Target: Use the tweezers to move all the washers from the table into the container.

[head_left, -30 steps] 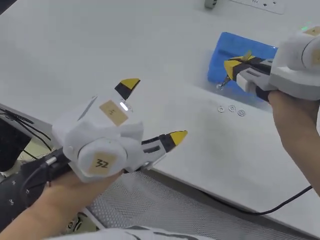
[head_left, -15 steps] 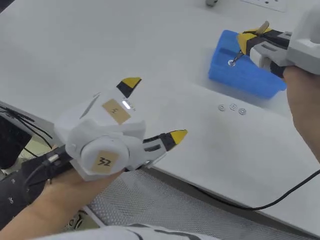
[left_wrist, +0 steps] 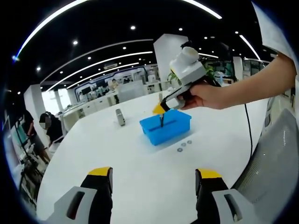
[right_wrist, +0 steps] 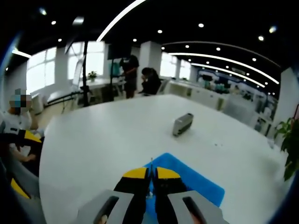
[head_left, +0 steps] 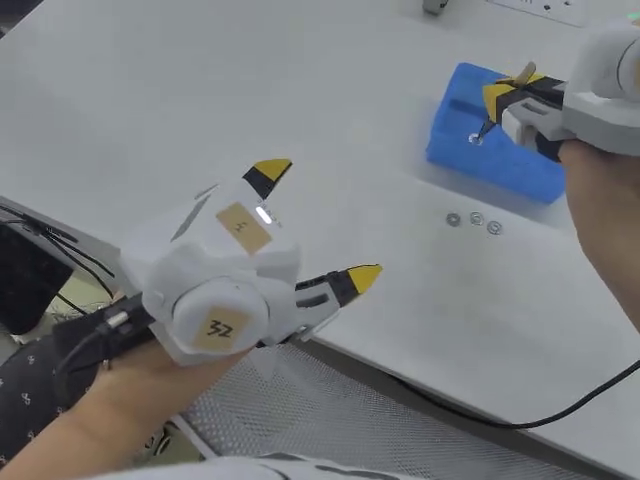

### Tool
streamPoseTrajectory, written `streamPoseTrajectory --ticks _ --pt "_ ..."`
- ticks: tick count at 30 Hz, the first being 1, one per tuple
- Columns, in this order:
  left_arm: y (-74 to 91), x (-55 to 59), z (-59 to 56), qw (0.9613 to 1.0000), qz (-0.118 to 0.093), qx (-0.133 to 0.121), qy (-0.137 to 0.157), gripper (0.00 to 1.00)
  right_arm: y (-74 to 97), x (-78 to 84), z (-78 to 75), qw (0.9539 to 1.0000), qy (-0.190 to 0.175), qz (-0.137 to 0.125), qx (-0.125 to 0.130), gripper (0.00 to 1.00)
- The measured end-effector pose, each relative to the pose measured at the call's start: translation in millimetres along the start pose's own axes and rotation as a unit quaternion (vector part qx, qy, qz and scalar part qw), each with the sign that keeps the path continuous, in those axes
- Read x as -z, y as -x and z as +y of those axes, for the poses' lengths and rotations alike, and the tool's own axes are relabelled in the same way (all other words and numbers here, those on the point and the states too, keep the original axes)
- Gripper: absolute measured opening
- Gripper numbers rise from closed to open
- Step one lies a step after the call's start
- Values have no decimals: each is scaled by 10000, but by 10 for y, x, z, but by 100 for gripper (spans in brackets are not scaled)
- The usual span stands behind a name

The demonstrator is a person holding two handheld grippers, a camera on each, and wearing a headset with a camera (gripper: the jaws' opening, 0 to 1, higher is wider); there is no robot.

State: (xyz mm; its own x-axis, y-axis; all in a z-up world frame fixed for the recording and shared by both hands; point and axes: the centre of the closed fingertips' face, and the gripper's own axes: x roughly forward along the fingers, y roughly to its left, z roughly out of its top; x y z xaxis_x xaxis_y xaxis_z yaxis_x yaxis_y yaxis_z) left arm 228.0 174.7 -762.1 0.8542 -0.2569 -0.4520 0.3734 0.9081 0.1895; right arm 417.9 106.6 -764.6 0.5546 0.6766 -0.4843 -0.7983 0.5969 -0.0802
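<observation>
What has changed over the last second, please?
The right hand-held gripper, shut on the tweezers, carried them from the container's near edge to above its inside, seemingly with a small washer at the tip. The three washers on the table and the open left hand-held gripper stayed put.

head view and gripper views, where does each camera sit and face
Head view: headset, down at the white table; left tool, right tool show.
Left gripper view: on left tool, facing right tool above the blue plastic container.
Right gripper view: on right tool, across the table; jaws shut on metal tweezers.
All share the container.
</observation>
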Motion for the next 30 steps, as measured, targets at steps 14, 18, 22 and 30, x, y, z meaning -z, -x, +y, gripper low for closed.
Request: streamPoseTrajectory --ticks 14,18,22,30 --pt "-8 15 -4 10000 17 8 -12 73 -153 167 -10 9997 -34 230 -22 1" --pt "-8 14 -2 10000 12 8 10 73 -190 217 -11 9997 -11 247 -3 1" --pt "-9 17 -4 10000 20 6 -9 72 -212 250 -28 9996 30 276 36 1" --pt "-11 14 -10 10000 16 21 -1 72 -199 248 -31 9997 -47 240 22 2"
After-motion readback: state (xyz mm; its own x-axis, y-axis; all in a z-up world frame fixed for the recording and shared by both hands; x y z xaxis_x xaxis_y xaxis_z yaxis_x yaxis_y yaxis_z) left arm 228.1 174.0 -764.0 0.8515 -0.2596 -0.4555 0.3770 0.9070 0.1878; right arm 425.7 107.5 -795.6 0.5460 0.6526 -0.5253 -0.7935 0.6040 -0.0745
